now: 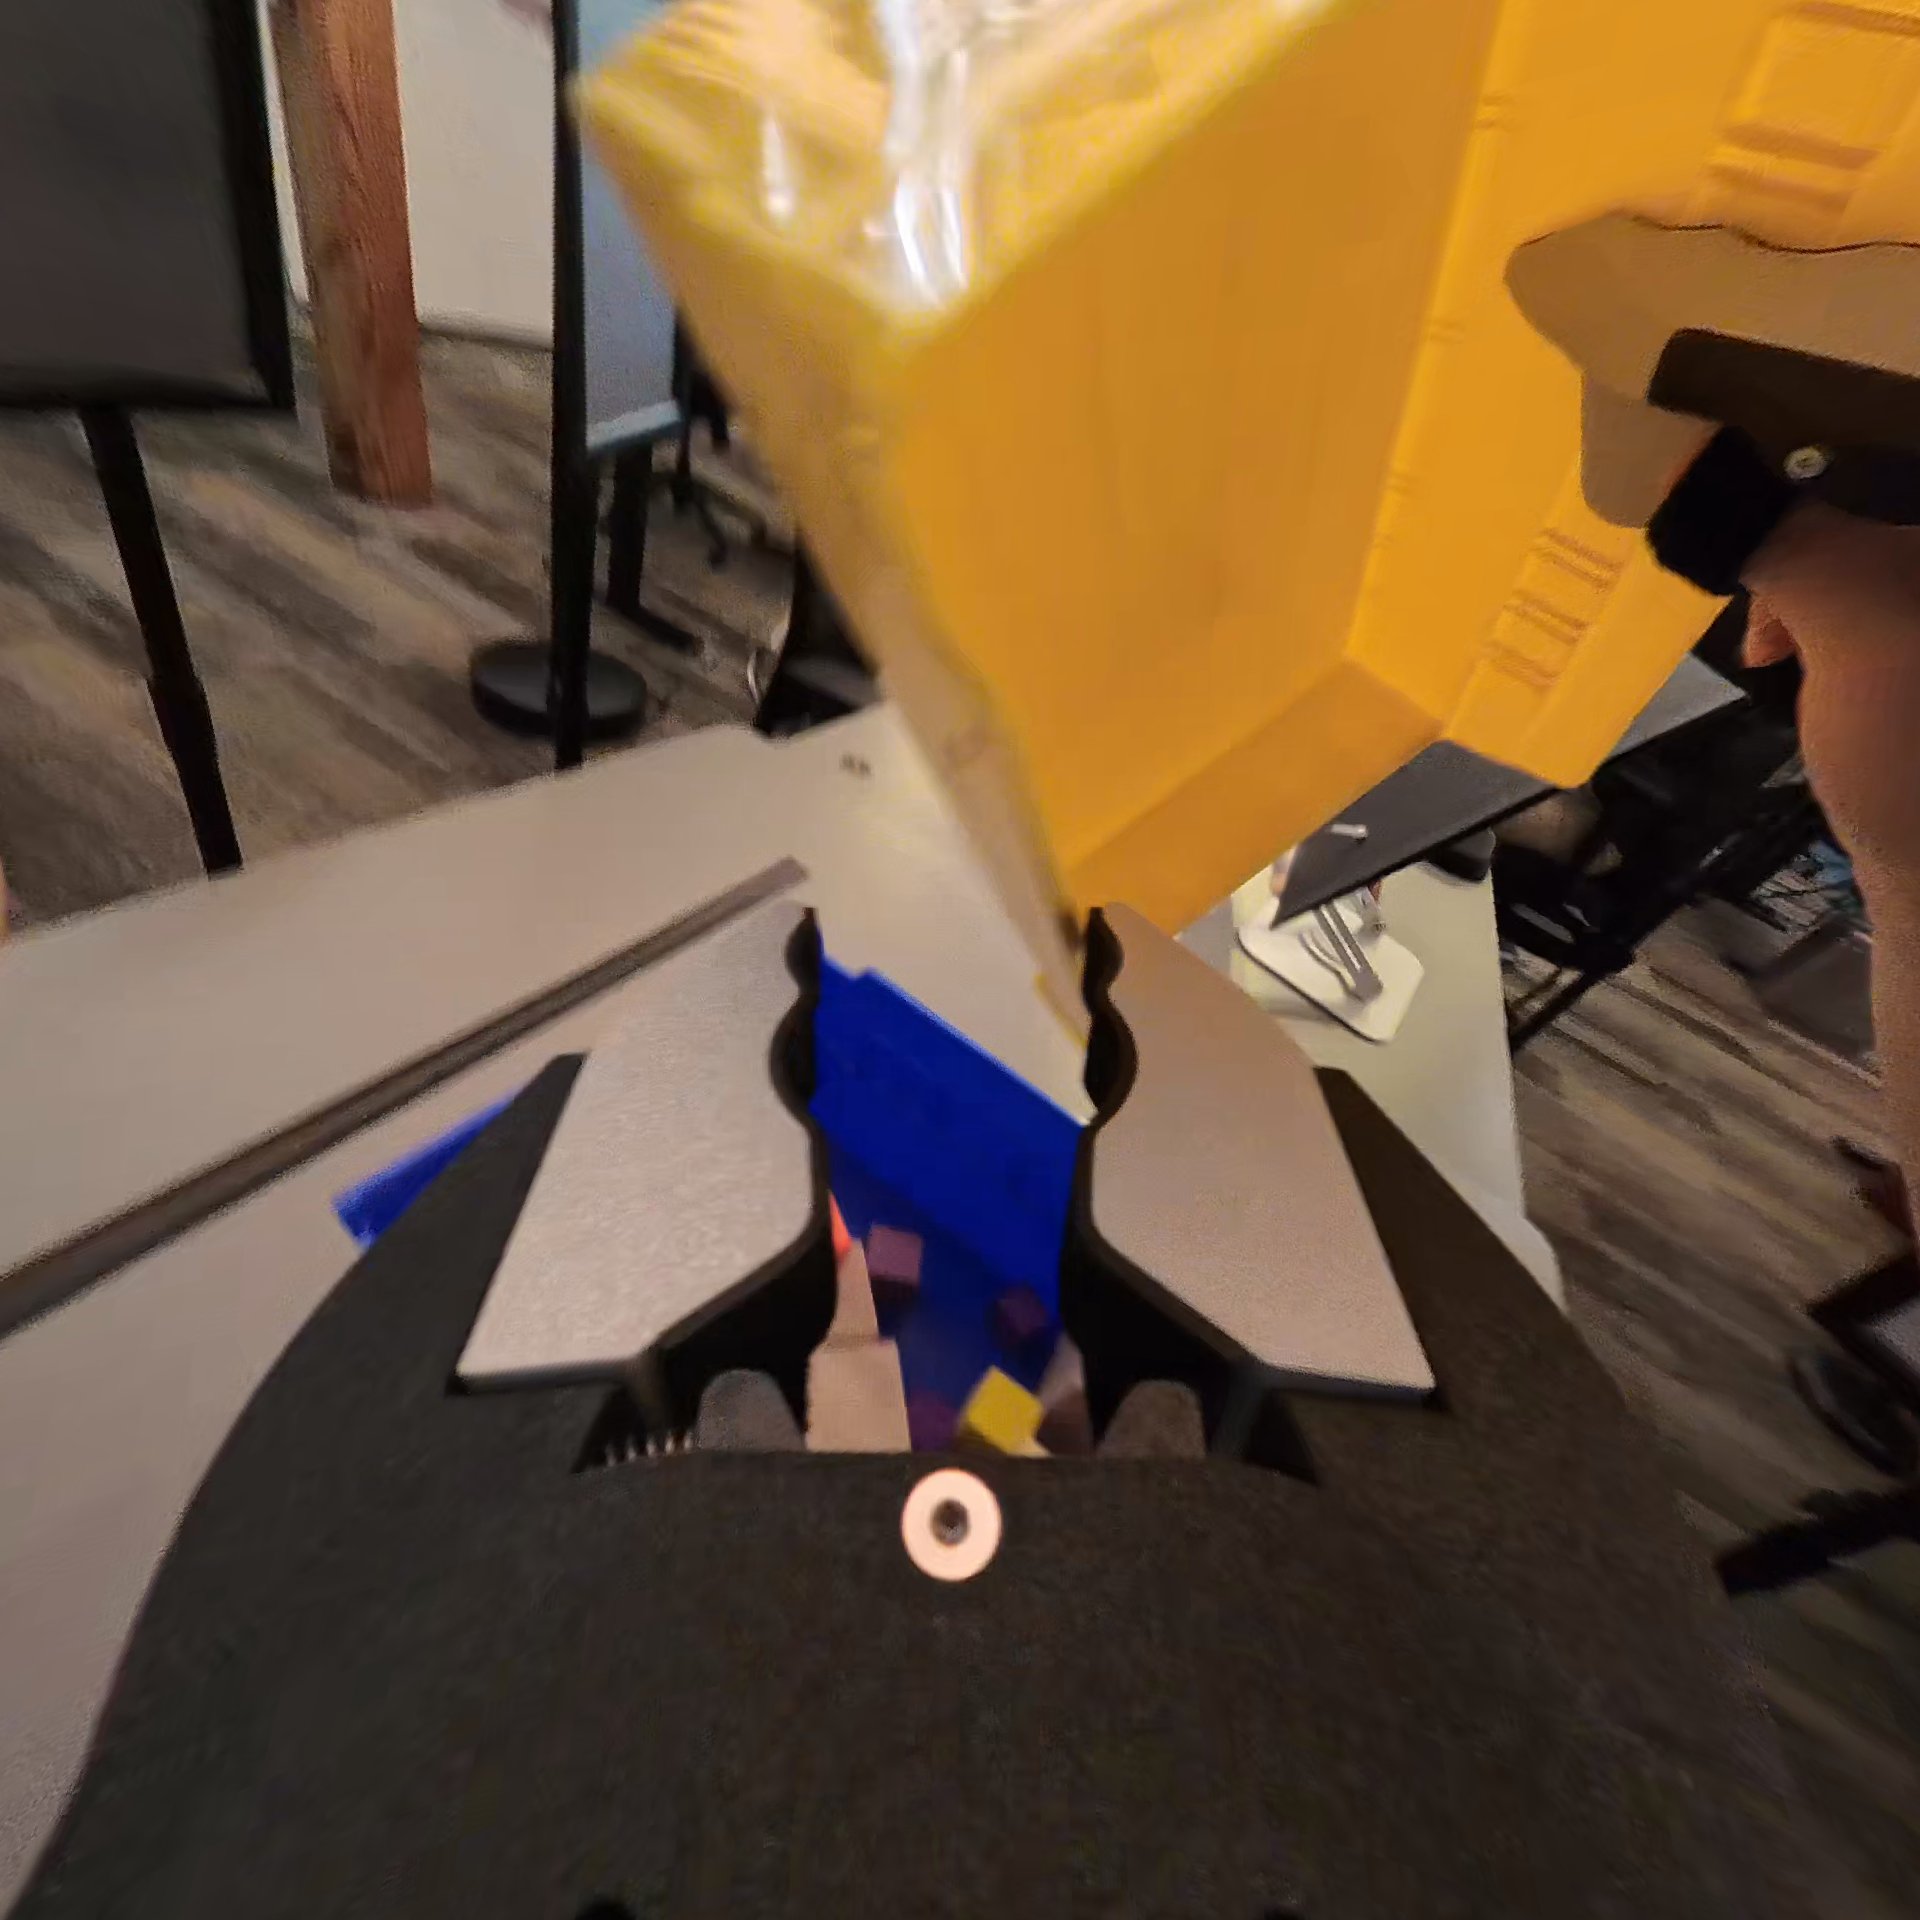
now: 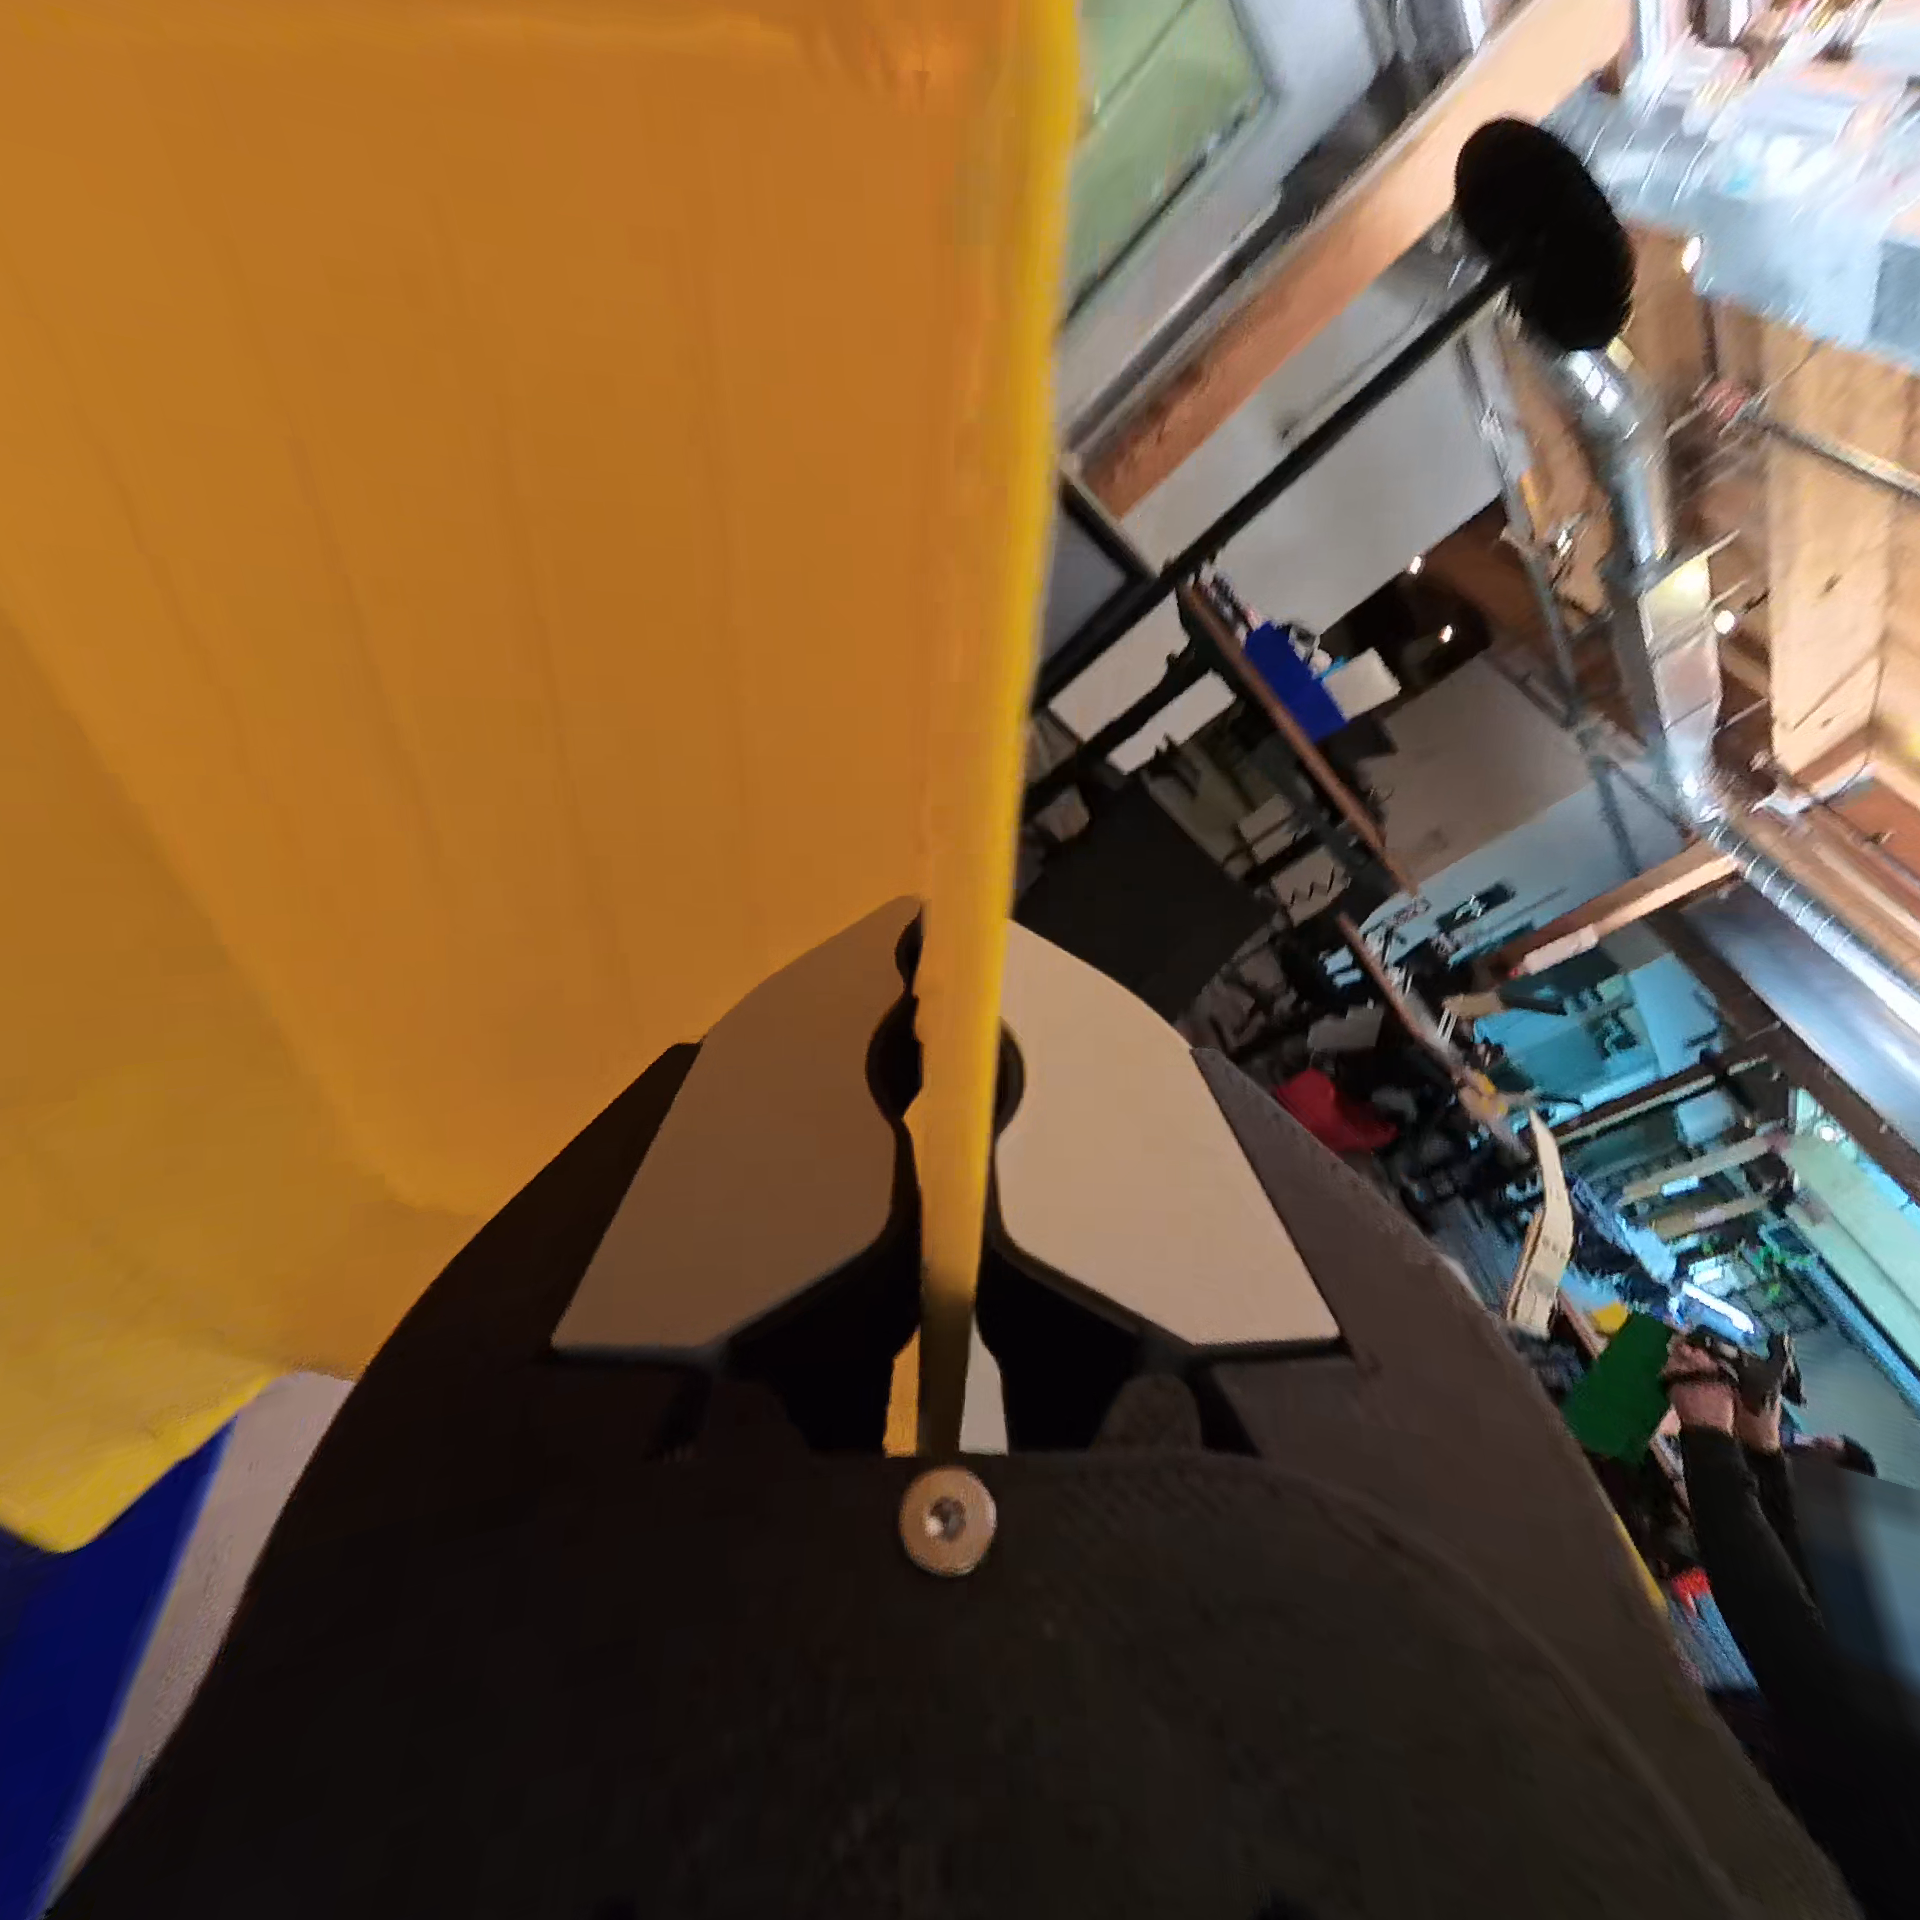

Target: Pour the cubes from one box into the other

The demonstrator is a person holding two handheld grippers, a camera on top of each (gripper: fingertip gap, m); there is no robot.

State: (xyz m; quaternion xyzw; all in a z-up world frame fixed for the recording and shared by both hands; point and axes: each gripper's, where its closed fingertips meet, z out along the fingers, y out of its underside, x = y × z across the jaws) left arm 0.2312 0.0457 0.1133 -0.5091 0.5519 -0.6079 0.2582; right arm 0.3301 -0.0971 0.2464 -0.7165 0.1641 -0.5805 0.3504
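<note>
The yellow box (image 1: 1143, 520) is tipped over in the air, its low corner just above the blue box (image 1: 935, 1070) on the table. My right gripper (image 2: 961, 997) is shut on the yellow box's (image 2: 468, 623) thin wall; it also shows in the left wrist view (image 1: 1662, 343) at the upper right. A corner of the blue box (image 2: 83, 1683) shows below it. My left gripper (image 1: 945, 997) hovers over the blue box with its jaws apart and nothing between the pads. Small cubes lie in the blue box, among them a purple cube (image 1: 894, 1252) and a yellow cube (image 1: 1000, 1403).
The grey table (image 1: 312, 987) has a dark strip (image 1: 416, 1060) running across it. A white stand (image 1: 1340, 966) sits at its far right. A person's hand (image 1: 1860, 727) holds the right gripper. A black lamp base (image 1: 556, 686) and a wooden post (image 1: 353, 260) stand beyond the table.
</note>
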